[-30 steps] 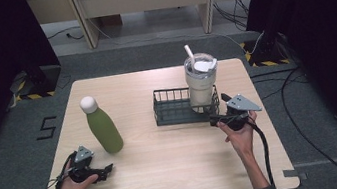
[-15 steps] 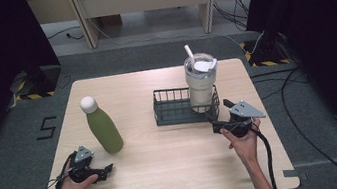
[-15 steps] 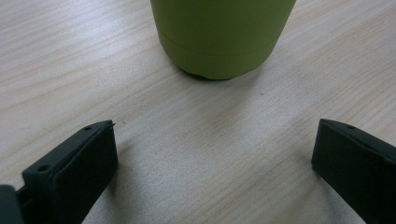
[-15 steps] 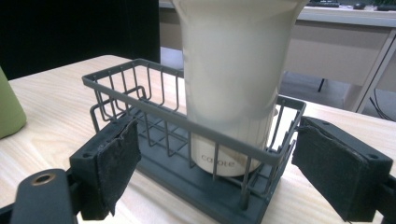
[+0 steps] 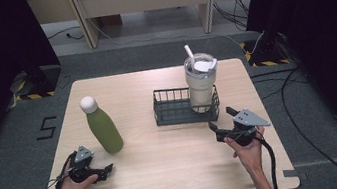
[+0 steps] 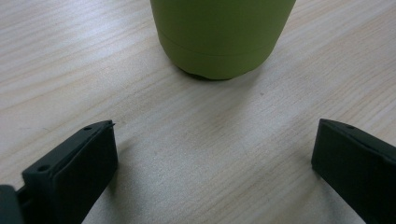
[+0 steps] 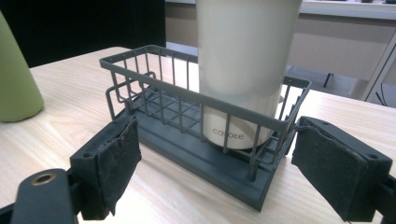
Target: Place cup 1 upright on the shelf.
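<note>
Bottle (image 5: 104, 128), green with a white cap, stands upright on the desk (image 5: 166, 160) at your left, just beyond your left hand-held gripper (image 5: 101, 172), whose jaws gape wide and hold nothing. Farther right, the tumbler (image 5: 202, 83) sits in the wire basket (image 5: 175, 112); your right hand-held gripper (image 5: 222, 126) faces it, also wide open and empty. You look poised to reach; next, likely advance left around the bottle's base.

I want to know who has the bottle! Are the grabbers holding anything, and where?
Nothing is held. The left gripper is open, short of the green bottle; the right gripper is open before the wire basket with the tumbler.
</note>
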Available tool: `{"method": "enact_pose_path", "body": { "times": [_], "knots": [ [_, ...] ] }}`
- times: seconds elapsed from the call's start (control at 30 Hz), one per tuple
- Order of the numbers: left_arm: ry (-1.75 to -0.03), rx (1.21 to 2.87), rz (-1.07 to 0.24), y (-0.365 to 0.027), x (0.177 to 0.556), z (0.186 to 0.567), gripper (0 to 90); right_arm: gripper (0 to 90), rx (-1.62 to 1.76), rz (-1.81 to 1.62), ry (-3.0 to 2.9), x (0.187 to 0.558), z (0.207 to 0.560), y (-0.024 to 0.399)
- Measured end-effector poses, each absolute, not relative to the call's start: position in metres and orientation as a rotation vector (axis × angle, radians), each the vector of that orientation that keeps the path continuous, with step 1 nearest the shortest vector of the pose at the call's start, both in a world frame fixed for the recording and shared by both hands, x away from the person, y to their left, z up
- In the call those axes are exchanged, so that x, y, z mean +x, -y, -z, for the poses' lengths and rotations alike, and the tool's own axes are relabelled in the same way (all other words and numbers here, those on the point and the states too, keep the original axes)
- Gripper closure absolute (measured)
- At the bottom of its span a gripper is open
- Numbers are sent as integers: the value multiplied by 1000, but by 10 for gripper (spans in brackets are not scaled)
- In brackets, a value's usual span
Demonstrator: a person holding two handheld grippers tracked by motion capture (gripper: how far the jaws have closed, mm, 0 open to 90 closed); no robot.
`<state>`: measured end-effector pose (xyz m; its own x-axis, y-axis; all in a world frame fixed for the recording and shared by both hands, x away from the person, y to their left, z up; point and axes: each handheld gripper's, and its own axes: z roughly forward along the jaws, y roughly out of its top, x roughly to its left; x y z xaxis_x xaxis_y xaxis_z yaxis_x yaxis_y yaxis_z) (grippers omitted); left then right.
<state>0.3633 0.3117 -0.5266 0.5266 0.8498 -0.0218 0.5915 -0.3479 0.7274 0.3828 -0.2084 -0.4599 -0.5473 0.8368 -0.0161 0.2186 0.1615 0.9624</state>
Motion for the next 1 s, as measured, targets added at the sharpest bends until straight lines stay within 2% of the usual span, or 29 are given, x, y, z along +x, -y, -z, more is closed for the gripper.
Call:
{"method": "enact_pose_path", "body": {
  "times": [1.0],
  "knots": [
    [-1163,2072,-476,-312,363,527,0,151,1012,-1372,-1991,351,483,211]
  ]
}}
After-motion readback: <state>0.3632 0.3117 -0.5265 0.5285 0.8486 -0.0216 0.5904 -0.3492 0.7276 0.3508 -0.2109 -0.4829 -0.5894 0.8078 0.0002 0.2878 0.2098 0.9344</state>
